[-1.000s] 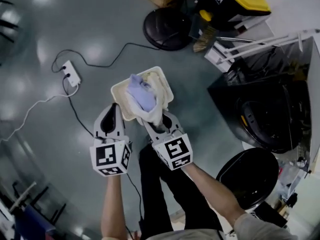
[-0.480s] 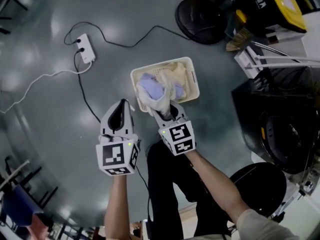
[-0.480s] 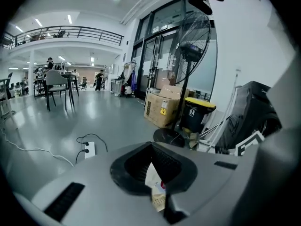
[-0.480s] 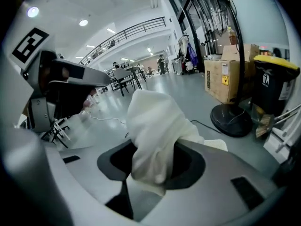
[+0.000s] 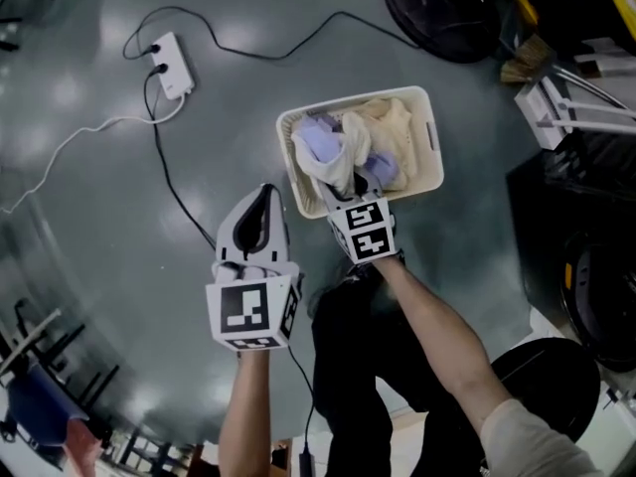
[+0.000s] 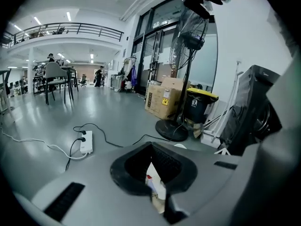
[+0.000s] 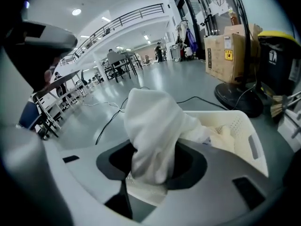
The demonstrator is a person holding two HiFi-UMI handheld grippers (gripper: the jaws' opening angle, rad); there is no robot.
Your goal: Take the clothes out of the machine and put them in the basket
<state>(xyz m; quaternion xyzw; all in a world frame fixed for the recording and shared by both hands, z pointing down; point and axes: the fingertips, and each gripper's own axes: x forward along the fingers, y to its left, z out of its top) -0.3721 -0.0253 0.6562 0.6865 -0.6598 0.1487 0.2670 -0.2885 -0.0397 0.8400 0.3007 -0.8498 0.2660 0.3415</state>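
A white laundry basket [image 5: 425,107] stands on the grey floor with a lavender piece [image 5: 320,137] and a cream piece [image 5: 390,127] in it. My right gripper [image 5: 336,189] is at the basket's near rim, shut on a white cloth [image 5: 333,165] that drapes into the basket. In the right gripper view the white cloth [image 7: 153,126] bulges up from between the jaws of the right gripper [image 7: 149,175], with the basket [image 7: 247,126] just beyond. My left gripper [image 5: 260,202] hovers left of the basket, jaws together, holding no clothing. In its own view the left gripper [image 6: 157,194] faces the floor.
A white power strip [image 5: 171,65] with trailing cables lies on the floor at upper left. A fan's black base [image 5: 447,3] sits beyond the basket. The dark washing machine [image 5: 596,266] is at the right edge, its round black door [image 5: 542,386] below it. A cardboard box [image 6: 162,98] and a yellow-lidded bin [image 6: 200,102] stand behind.
Both grippers have sunk toward the floor. The right one has carried the white cloth down to the basket's near rim. The left gripper stays beside it, jaws unchanged.
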